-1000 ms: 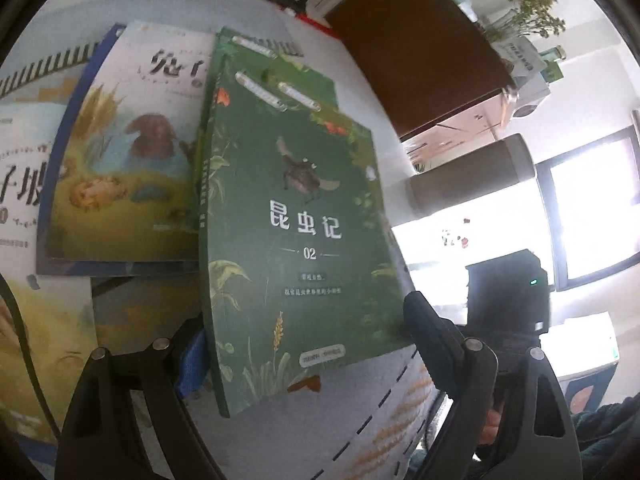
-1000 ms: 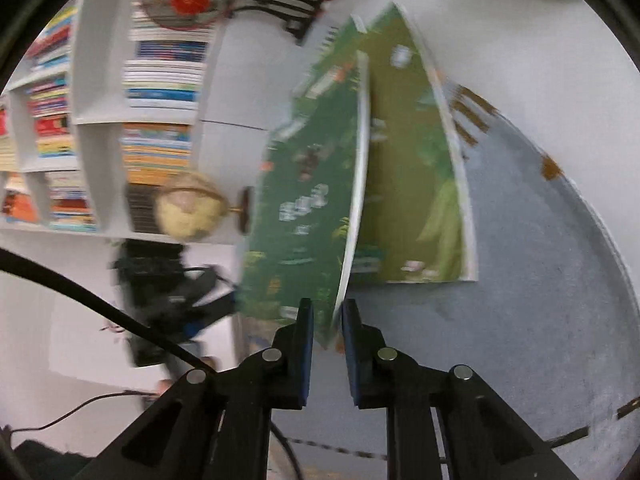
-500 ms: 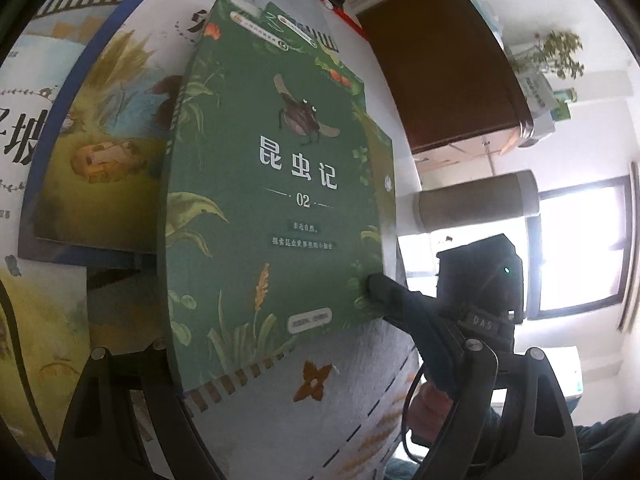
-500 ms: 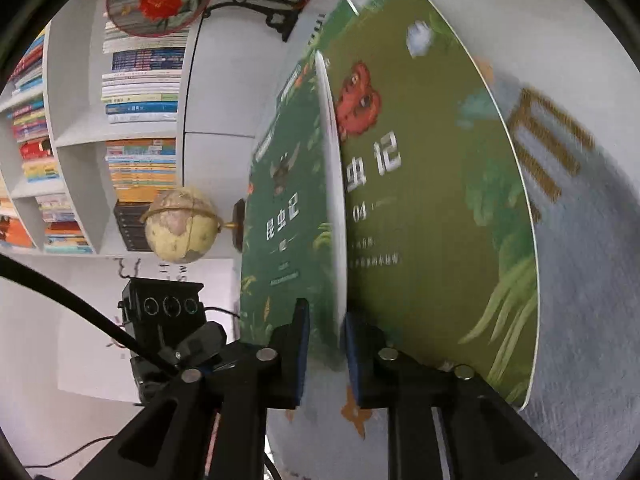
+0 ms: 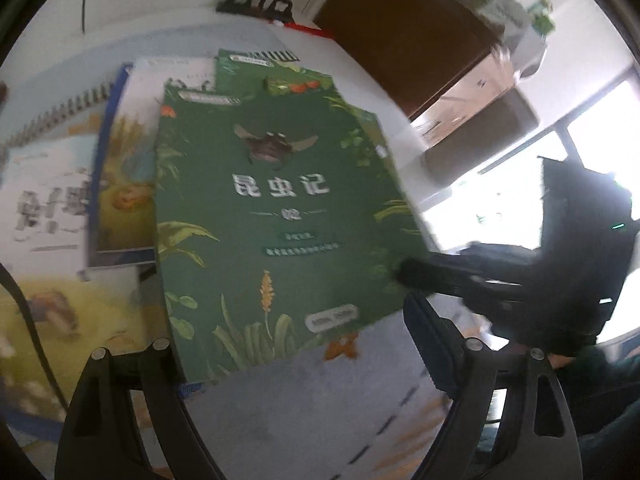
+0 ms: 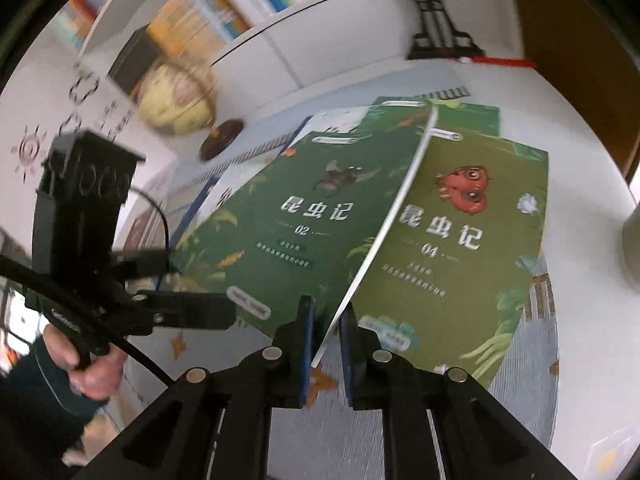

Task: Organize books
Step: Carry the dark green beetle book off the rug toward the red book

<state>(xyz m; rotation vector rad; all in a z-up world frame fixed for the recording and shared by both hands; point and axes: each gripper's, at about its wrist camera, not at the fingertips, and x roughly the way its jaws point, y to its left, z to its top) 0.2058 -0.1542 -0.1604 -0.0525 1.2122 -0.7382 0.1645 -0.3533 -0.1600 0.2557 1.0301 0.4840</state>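
1. Mostly, blur is smearing the left wrist view, so the small print on the green book numbered 02 point(image 5: 280, 216) is staying unreadable; its near left corner is hiding behind the left gripper point(image 5: 294, 356), whose jaws are standing spread without pinching anything.
2. Far off, the shelves point(image 6: 208, 12) are holding rows of books.
3. Nearby, the right gripper point(image 6: 326, 334) is pinching book 02's near right corner, tilting it off the book numbered 04 point(image 6: 464, 248) lying on the table point(image 6: 580, 128); a globe point(image 6: 176, 98) is standing far left.
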